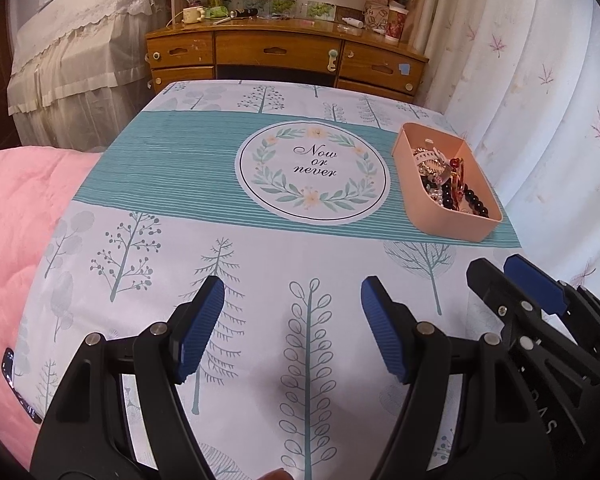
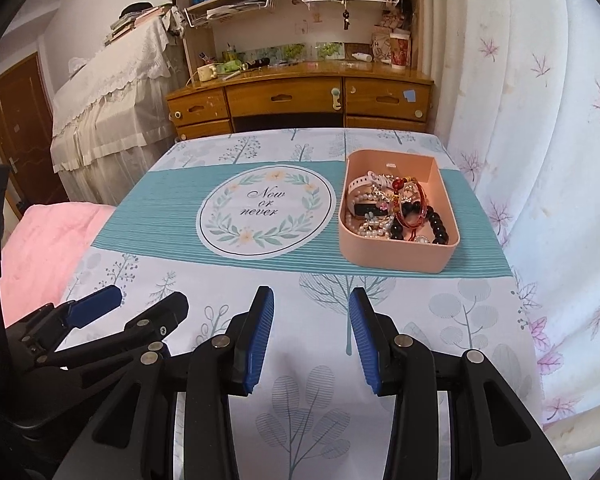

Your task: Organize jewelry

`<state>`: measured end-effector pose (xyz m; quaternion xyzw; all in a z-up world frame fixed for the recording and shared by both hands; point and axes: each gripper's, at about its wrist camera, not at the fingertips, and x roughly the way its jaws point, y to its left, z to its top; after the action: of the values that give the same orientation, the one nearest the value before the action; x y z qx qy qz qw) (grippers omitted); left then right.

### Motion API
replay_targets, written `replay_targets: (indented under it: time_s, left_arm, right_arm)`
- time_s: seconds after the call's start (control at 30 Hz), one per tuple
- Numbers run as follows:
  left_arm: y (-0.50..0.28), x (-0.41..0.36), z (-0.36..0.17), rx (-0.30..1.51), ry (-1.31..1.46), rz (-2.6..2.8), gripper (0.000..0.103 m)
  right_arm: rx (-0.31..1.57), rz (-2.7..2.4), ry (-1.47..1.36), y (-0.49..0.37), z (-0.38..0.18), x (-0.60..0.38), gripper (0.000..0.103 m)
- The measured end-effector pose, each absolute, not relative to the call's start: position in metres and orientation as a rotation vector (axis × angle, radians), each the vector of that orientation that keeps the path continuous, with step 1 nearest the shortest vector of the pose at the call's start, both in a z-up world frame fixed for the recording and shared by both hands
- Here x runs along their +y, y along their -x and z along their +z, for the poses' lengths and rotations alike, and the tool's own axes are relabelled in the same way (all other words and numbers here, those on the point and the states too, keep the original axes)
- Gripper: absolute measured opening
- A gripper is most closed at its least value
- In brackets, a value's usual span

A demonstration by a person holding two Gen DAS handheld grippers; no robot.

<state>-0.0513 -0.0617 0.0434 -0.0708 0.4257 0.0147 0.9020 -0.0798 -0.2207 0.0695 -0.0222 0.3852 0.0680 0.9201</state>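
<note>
A pink rectangular box (image 2: 396, 256) stands on the teal band of the tablecloth, at the table's right side. Inside it lies a tangle of jewelry (image 2: 392, 212): a white watch strap, pearl strings, a red bangle and a strand of black beads. The same box (image 1: 440, 216) appears far right in the left wrist view. My left gripper (image 1: 292, 300) is open over the near tablecloth, with nothing between its blue pads. My right gripper (image 2: 311, 308) is open too, narrower, empty, short of the box. Each gripper shows at the edge of the other's view.
The table (image 2: 260, 280) wears a white cloth with tree prints and a round "Now or never" motif (image 2: 266, 212). A pink blanket (image 1: 16, 240) lies left of it. A wooden desk (image 2: 300, 100) with shelves stands behind. A white curtain (image 2: 540, 160) hangs at the right.
</note>
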Motion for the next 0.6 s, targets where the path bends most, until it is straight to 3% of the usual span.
replay_targets:
  time_s: [0.6]
  left_arm:
    - [0.0545, -0.0641, 0.043, 0.881, 0.144, 0.051, 0.069]
  right_arm:
    - [0.798, 0.152, 0.032, 0.0818, 0.0678, -0.219, 0.04]
